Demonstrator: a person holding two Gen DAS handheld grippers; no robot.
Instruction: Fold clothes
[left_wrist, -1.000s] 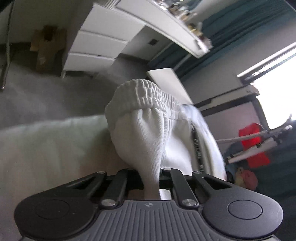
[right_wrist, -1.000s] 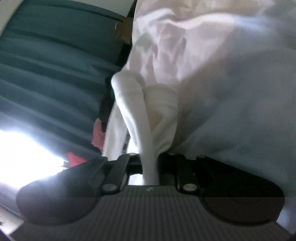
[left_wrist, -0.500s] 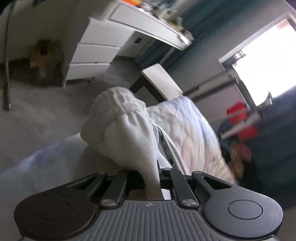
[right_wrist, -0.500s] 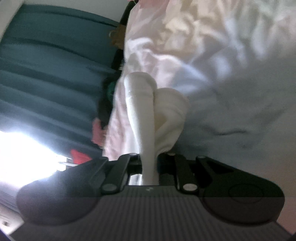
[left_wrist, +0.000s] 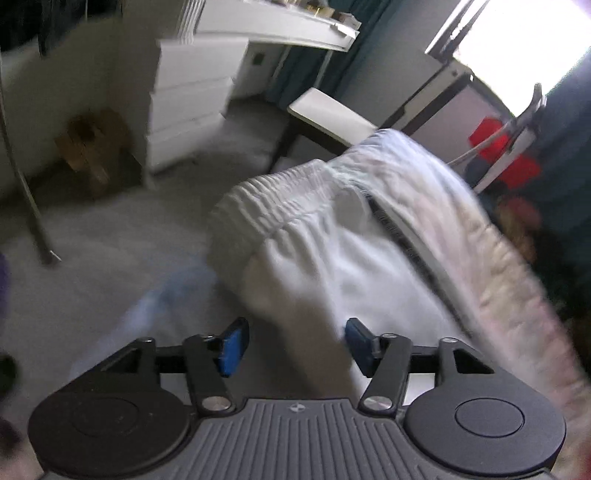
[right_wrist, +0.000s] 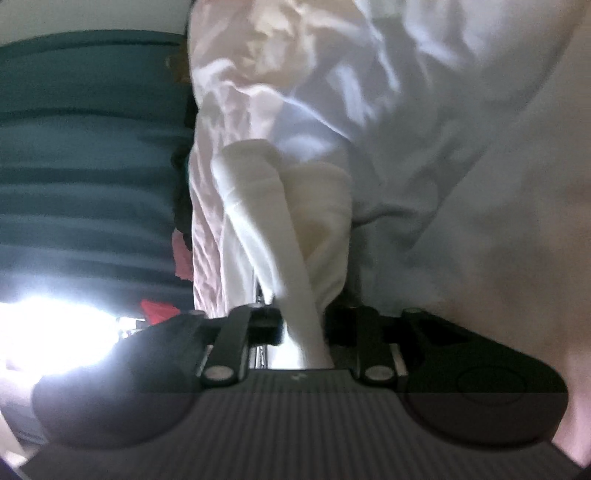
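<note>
Left gripper (left_wrist: 291, 341) has its blue pads (left_wrist: 231, 347) spread wide, letting go of the white sweatpants (left_wrist: 332, 258) mid-frame on the bedding (left_wrist: 517, 280), likely to set the fold. Right gripper (right_wrist: 301, 328) is clamped on the same garment, probably anchoring it.

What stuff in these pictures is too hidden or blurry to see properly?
- Left wrist view: the white pants are smeared by motion; whether the open left tongs touch them is unclear.
- Left wrist view: the small things on the desk are too tiny and cut off by the top edge.
- Right wrist view: the right tongs pinch white cloth; which part of the pants is hidden by folds.
</note>
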